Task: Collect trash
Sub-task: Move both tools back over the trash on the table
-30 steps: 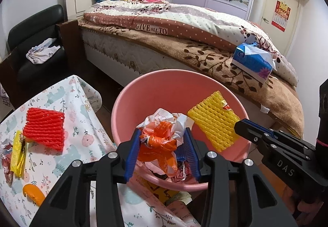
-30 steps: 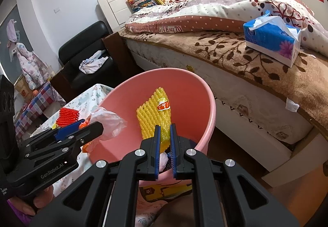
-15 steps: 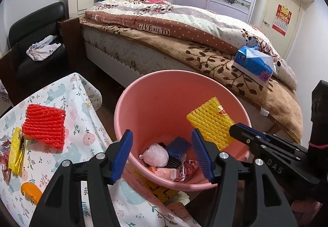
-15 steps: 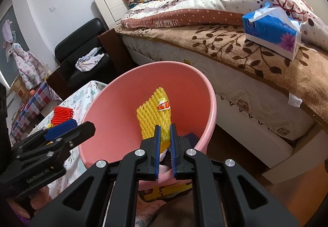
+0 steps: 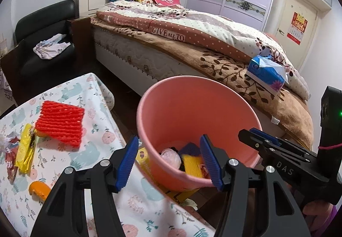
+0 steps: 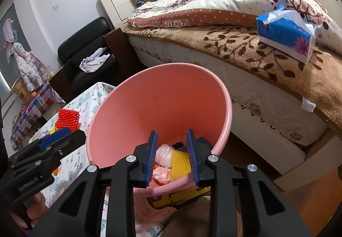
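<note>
Fingers of your left gripper (image 5: 168, 161) stand spread wide with nothing between them, poised over the near rim of the pink bin (image 5: 149, 95). Left of the bin, on the floral tablecloth (image 5: 94, 151), lie a red foam net (image 5: 61, 122), a yellow wrapper (image 5: 24, 152) just beside it, and an orange scrap (image 5: 39, 188) nearer to you. Inside the bin, at its bottom, rest a yellow foam net (image 6: 180, 161), a crumpled clear bag (image 6: 163, 154) and an orange wrapper (image 6: 161, 175). Your right gripper (image 6: 172, 159), also above the bin's near rim, has just been opening; its jaws stand partly apart and grip nothing, the yellow net lying below them in the bin. Right of the bin, on the bed's brown blanket (image 6: 245, 44), sits a blue tissue pack (image 6: 285, 33).
</note>
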